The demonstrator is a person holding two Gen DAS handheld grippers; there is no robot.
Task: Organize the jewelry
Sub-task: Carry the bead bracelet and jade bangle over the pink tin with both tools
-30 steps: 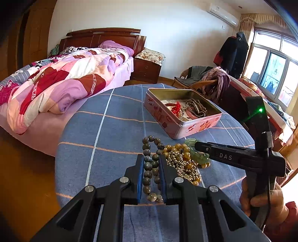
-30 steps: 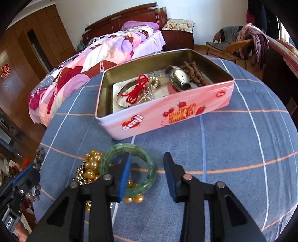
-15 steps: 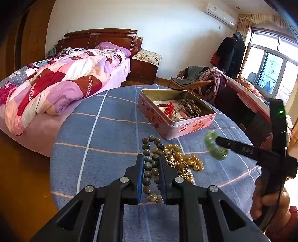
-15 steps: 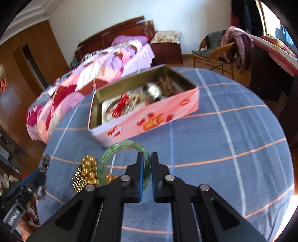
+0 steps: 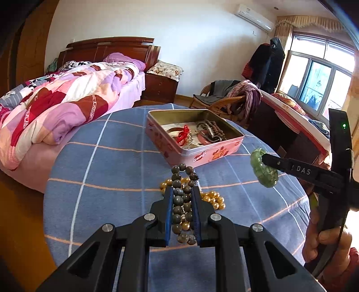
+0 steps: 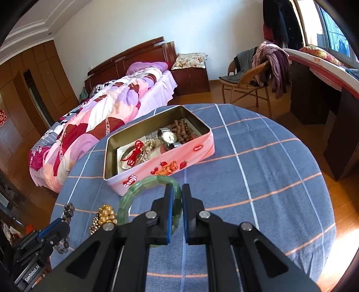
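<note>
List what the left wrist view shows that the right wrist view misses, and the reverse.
Only the left view shows the person's hand gripping the right tool's handle, and the air conditioner on the wall. Only the right view shows the silver wristwatch's face in the tin, and the wooden wardrobes. Both show the pink rectangular tin, the green jade bangle clamped in the right tool, the dark bead bracelet in the left tool, and gold beads.
</note>
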